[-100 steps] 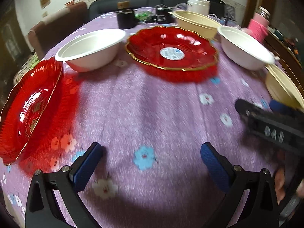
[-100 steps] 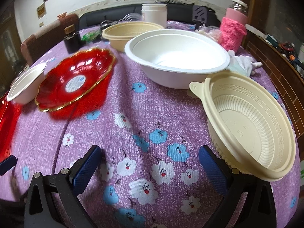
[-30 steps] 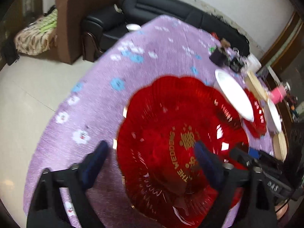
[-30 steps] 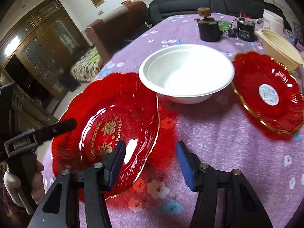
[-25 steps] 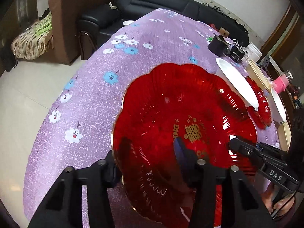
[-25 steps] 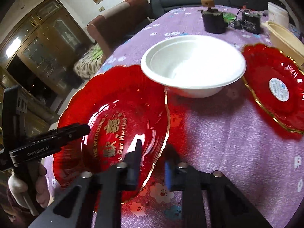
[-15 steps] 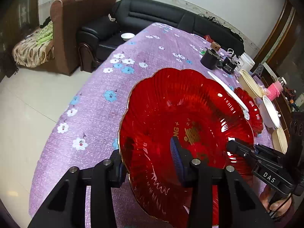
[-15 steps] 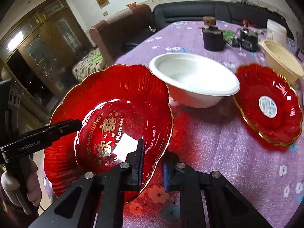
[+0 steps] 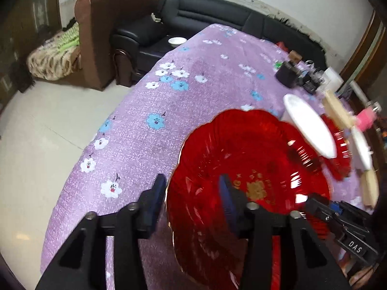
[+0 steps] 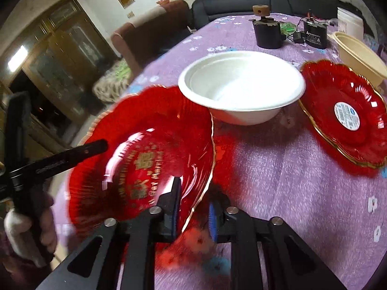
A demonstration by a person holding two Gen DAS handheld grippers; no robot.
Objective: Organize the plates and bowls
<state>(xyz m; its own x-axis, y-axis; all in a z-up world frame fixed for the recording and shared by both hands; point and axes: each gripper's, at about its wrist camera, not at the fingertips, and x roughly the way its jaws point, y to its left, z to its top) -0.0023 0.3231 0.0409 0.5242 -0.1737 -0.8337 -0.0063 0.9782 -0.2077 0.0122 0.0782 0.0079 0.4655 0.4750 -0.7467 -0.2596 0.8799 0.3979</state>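
Left gripper (image 9: 191, 203): jaws closed on the rim of the red plate (image 9: 246, 193), one finger each side, plate tilted.
Right gripper (image 10: 193, 205): jaws clamped on the opposite rim of that plate.
Left hand (image 10: 29, 224): wrapped around its gripper's handle.

Each view looks forward along its own gripper's fingers, close above the purple flowered tablecloth (image 9: 193, 91). The left wrist view faces the sofa (image 9: 217, 21); the right wrist view faces the table's far end. Both share the red wedding plate (image 9: 254, 169) and white bowl (image 10: 241, 89).
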